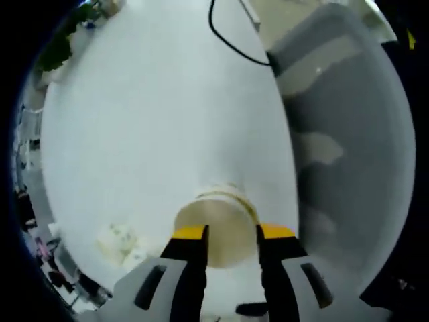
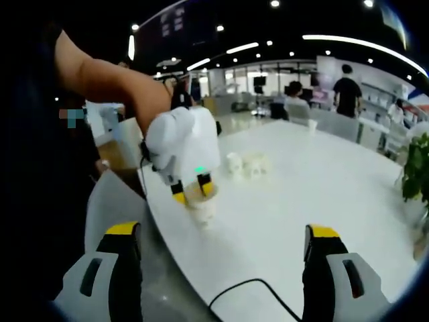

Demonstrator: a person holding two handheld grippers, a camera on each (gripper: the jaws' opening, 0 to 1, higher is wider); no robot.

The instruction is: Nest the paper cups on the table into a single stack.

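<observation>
Left gripper (image 1: 231, 233) seemingly grips paper cups (image 1: 216, 229)

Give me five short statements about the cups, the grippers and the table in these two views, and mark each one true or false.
1. The left gripper is closed on a paper cup. True: its yellow-tipped jaws sit on either side of the cup's rim.
2. The right gripper holds a cup. False: its jaws stand wide apart with nothing between them.
3. The table is dark wood. False: it is white.
4. A black cable lies on the table near the right gripper. True.
5. The small white items beyond the held cup are stacked inside it. False: they sit apart from it on the table, too blurred to identify.
</observation>
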